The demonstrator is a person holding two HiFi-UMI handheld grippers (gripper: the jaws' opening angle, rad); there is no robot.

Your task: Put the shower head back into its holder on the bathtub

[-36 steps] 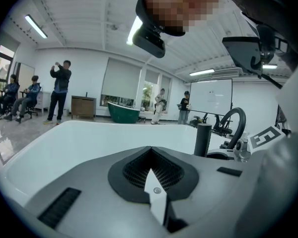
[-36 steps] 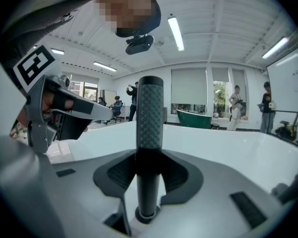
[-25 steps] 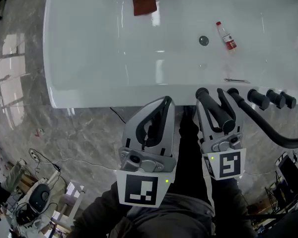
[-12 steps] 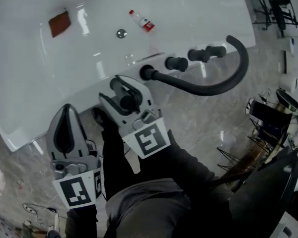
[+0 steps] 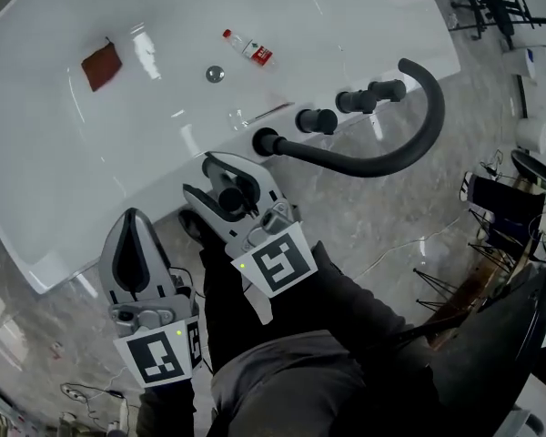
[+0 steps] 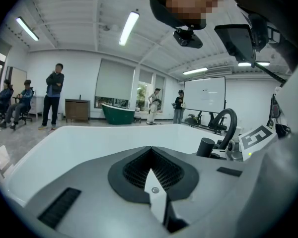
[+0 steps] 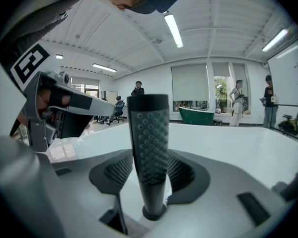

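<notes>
Right hand-held gripper [image 5: 217, 178] is clamped on the black dimpled shower head handle [image 7: 149, 148], upright between its jaws, at the near rim of the white bathtub [image 5: 64, 180], left of the black rim fittings [image 5: 317, 119]. Black curved hose [image 5: 409, 139] arcs right. Left hand-held gripper [image 6: 151, 172] has jaws together, empty, nearer, beside the tub.

Seen from above, the person holds two grippers out in front of the body on dark-sleeved arms. The left gripper [image 5: 134, 222] sits lower and nearer the torso, its jaws pressed together with nothing between them [image 6: 150, 155]. Just right of it and further forward, the right gripper [image 5: 211, 184] is clamped on the shower head handle [image 7: 148, 143], which stands upright between its jaws.
</notes>
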